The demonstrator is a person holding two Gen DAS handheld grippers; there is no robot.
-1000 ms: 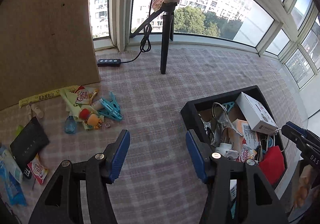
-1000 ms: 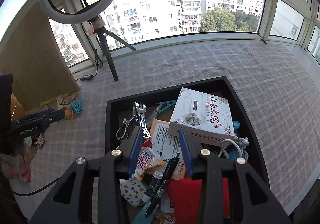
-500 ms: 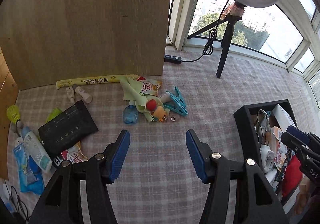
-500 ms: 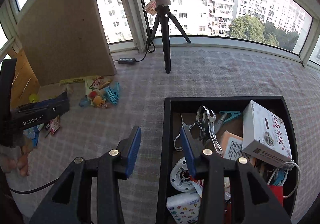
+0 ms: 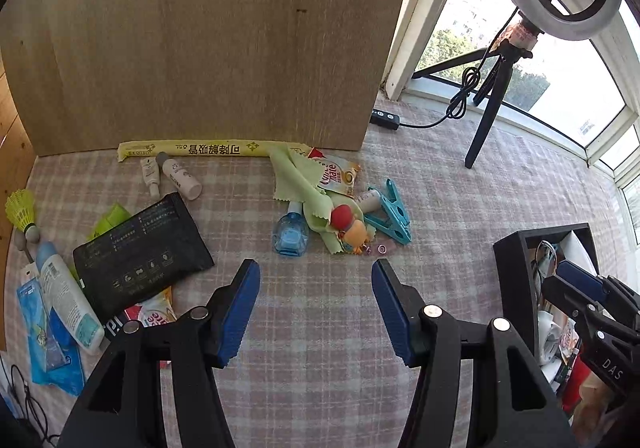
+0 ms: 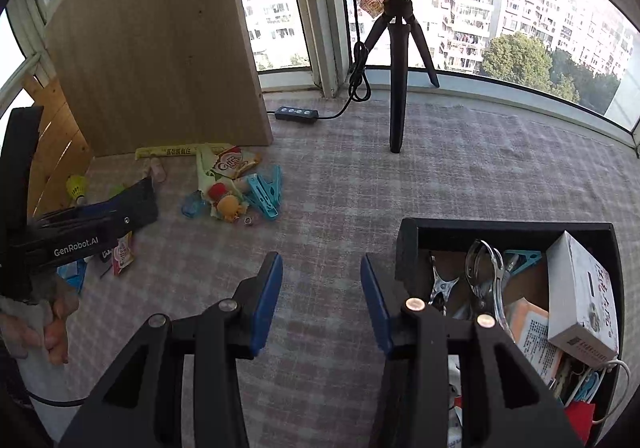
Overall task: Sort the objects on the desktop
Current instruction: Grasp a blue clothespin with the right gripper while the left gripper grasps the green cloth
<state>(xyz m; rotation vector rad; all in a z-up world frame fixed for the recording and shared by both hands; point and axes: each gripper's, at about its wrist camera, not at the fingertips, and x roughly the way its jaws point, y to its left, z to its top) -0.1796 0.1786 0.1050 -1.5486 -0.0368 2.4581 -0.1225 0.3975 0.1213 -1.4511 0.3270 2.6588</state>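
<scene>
left hand-held gripper [image 5: 316,302]: blue pads spread wide, nothing between them, hovering over the checked cloth just near of the loose pile.
right hand-held gripper [image 6: 321,298]: pads spread apart and empty, over bare cloth just left of the black bin [image 6: 406,248].
loose pile, counted: one small blue bottle [image 5: 291,234], one green cloth [image 5: 306,187], one teal clip [image 5: 390,217], one coffee creamer sachet [image 5: 338,175], one red-and-orange toy [image 5: 350,226] lying on the cloth, one small ring [image 5: 382,248] just right of the toy.
far-left group: two small white bottles [image 5: 180,179] side by side, one long yellow packet [image 5: 208,148] along the foot of the wooden board [image 5: 200,39].
left group: one black pouch [image 5: 140,252], one yellow shuttlecock [image 5: 22,209], one white tube [image 5: 66,298], one blue packet [image 5: 46,348] partly under the tube.
bin contents: one white box [image 6: 580,288] at its right side, metal clamps [image 6: 482,280] at the far left, a printed leaflet, a red item at the near edge; the rest too jumbled to count.
surface: counter [image 6: 460,167] covered with a pink-grey checked cloth.
room: curved window bay with apartment blocks and trees outside; one ring light on a black tripod [image 6: 398,87], its cable running to one inline controller [image 6: 297,112] on the cloth.
</scene>
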